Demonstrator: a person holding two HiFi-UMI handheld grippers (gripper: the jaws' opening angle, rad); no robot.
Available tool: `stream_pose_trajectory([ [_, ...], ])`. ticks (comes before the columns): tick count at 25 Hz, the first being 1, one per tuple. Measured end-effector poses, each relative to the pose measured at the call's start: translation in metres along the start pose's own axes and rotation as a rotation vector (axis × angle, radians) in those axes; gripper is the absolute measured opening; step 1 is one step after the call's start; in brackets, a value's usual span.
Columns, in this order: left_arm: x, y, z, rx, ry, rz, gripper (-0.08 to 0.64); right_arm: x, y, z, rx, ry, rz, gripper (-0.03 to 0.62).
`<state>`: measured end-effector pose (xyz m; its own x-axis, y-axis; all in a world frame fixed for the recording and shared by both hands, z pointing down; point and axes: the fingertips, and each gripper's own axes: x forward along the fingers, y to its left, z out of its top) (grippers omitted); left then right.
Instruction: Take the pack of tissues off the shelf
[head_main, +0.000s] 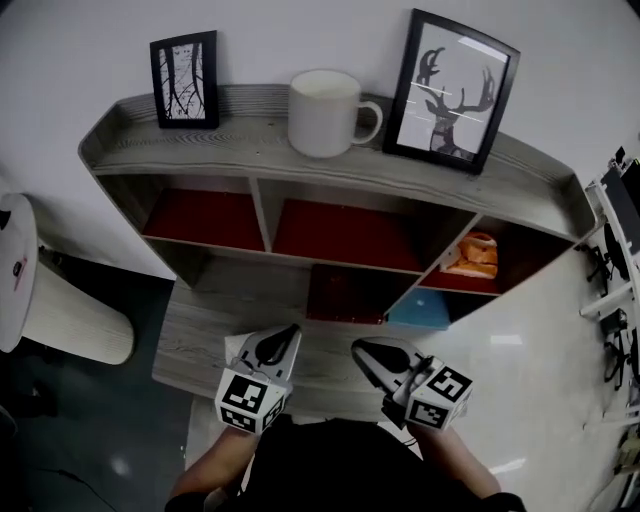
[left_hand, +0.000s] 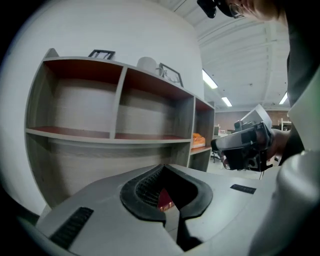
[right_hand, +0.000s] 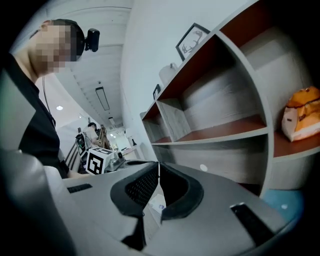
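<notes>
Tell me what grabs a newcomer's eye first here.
The orange pack of tissues, alone in the right-hand compartment of the shelf, is the one bright thing against grey wood and red lining. On top, a white mug stands between a tree picture and a larger deer picture. The left gripper and right gripper hover shut, low in front.

Plain white wall (head_main: 300, 30) behind a grey wood shelf unit (head_main: 250, 135) with red boards inside, shiny pale floor (head_main: 530, 370) to the right, strip lights (left_hand: 209, 80) on the ceiling

A white mug (head_main: 322, 112) stands between a tree print (head_main: 185, 80) and a deer print (head_main: 450, 92) — both black-framed.
</notes>
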<state>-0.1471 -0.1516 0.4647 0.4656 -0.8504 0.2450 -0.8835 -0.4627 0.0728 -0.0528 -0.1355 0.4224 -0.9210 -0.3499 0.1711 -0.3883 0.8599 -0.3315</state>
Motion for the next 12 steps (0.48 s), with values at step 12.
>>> stream_pose_trajectory([
  [12,0.106,-0.150,0.049,0.020,-0.012,-0.046,0.012,-0.157,-0.097,0.011,-0.054,-0.038,-0.031,0.020],
])
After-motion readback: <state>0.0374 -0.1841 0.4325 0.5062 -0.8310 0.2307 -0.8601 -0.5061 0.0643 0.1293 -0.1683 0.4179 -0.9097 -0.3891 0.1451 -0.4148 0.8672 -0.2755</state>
